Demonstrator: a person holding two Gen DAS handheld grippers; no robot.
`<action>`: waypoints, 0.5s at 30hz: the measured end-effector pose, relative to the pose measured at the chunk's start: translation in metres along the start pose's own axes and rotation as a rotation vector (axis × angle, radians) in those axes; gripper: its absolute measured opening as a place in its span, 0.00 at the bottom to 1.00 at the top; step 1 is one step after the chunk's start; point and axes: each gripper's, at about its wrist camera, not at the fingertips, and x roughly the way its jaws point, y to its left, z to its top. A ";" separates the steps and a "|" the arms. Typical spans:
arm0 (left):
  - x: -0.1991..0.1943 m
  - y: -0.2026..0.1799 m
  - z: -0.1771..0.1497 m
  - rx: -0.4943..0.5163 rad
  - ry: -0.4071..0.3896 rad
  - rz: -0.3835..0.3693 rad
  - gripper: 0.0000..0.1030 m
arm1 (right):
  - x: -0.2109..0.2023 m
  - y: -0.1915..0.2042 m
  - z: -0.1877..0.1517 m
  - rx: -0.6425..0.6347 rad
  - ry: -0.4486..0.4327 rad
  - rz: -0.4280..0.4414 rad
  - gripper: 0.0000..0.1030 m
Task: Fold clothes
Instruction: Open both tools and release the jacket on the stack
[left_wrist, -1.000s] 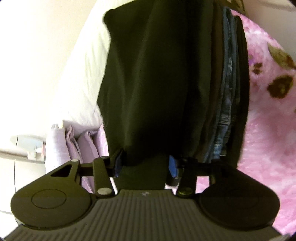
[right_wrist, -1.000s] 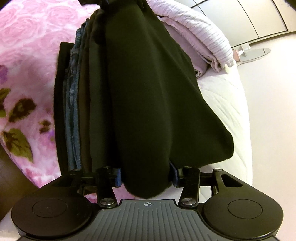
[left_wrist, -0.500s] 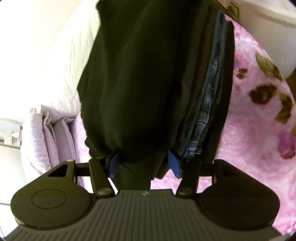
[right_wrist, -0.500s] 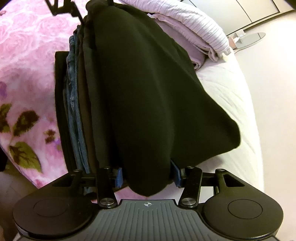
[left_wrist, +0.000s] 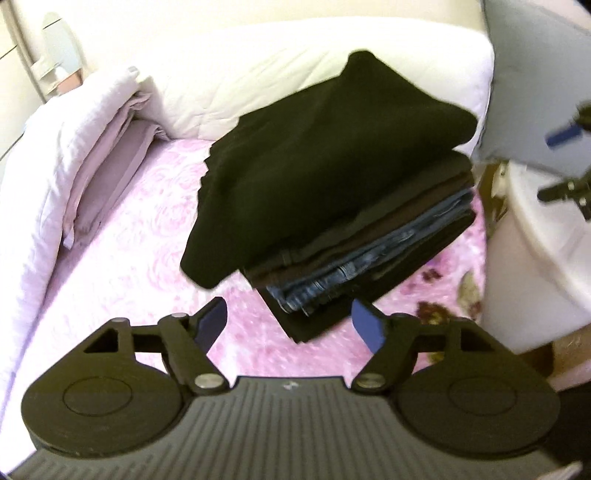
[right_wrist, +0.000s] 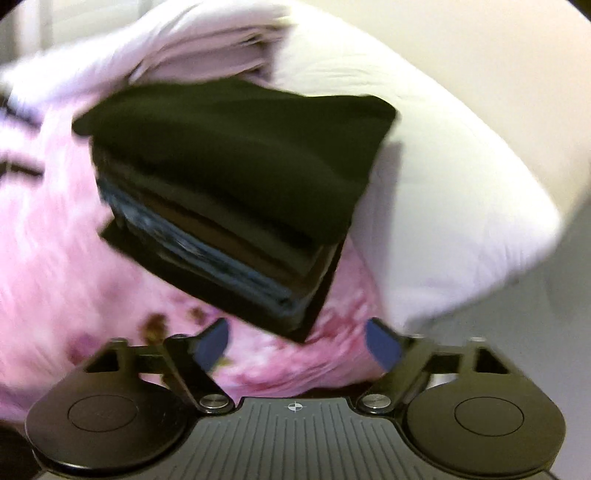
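A folded black garment (left_wrist: 325, 162) lies on top of a stack of folded clothes (left_wrist: 369, 266) with blue jeans and dark layers, on a pink floral blanket (left_wrist: 140, 236). My left gripper (left_wrist: 290, 325) hovers just in front of the stack, jaws opening wide, nothing between them. In the right wrist view the same black garment (right_wrist: 243, 155) tops the stack (right_wrist: 229, 254). My right gripper (right_wrist: 295, 343) hangs near the stack's corner, jaws opening, empty. The right gripper's blue pad also shows at the far right of the left wrist view.
Folded lilac bedding (left_wrist: 96, 147) lies at the left and a white quilt (left_wrist: 280, 62) behind the stack. A white container (left_wrist: 535, 258) stands at the right edge of the bed. The right wrist view is blurred by motion.
Both grippers have let go of the black garment, opened wide, rolled upright and pulled back and up from the stack. The garment now rests on the stack.
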 end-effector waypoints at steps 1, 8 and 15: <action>-0.010 0.003 -0.006 -0.033 -0.005 -0.012 0.69 | -0.008 0.002 -0.002 0.078 -0.007 0.015 0.90; -0.060 0.002 -0.056 -0.194 -0.041 -0.084 0.72 | -0.059 0.030 -0.025 0.412 -0.038 0.077 0.91; -0.105 -0.016 -0.088 -0.220 -0.001 -0.053 0.80 | -0.109 0.058 -0.036 0.513 -0.067 0.077 0.92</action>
